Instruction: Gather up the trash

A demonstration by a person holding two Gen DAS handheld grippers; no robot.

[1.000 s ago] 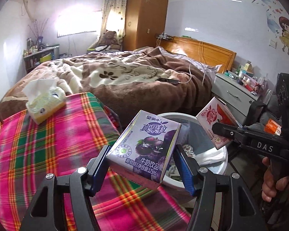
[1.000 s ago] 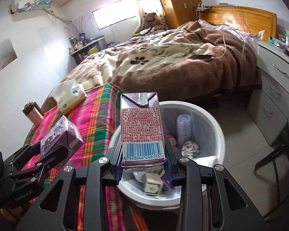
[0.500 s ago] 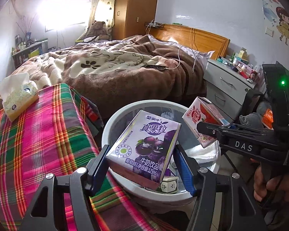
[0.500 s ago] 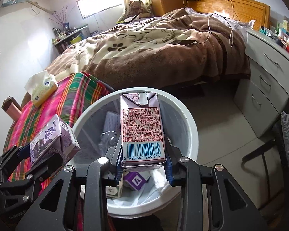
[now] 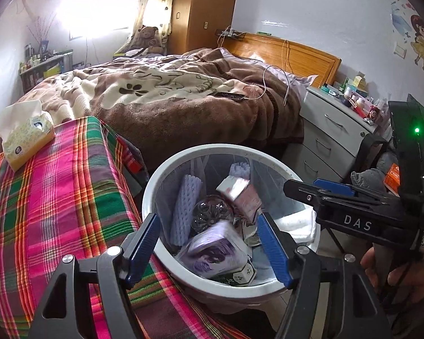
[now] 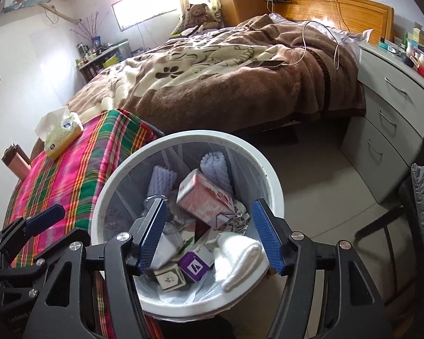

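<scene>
A white trash bin (image 5: pixel 155 186) (image 6: pixel 271 178) stands beside the plaid-covered table. My left gripper (image 5: pixel 209 240) is open and empty above the bin's near rim. A purple milk carton (image 5: pixel 214 251) is blurred, falling inside the bin below it. My right gripper (image 6: pixel 209 234) is open and empty over the bin; it also shows in the left wrist view (image 5: pixel 319 189). A red-and-white carton (image 6: pixel 203 200) (image 5: pixel 240 195) lies in the bin among purple foam sleeves, small boxes and a white cloth (image 6: pixel 237 257).
The plaid tablecloth (image 5: pixel 48 197) (image 6: pixel 70 175) carries a yellow tissue box (image 5: pixel 25 138) (image 6: pixel 60 131). A bed with a brown blanket (image 5: pixel 183 96) lies behind. A grey drawer unit (image 5: pixel 333 138) (image 6: pixel 393 113) stands at the right, with a chair (image 6: pixel 395 220) near it.
Both grippers opened over the bin. The purple carton left my left gripper and the red-and-white carton left my right gripper; both are now in the bin.
</scene>
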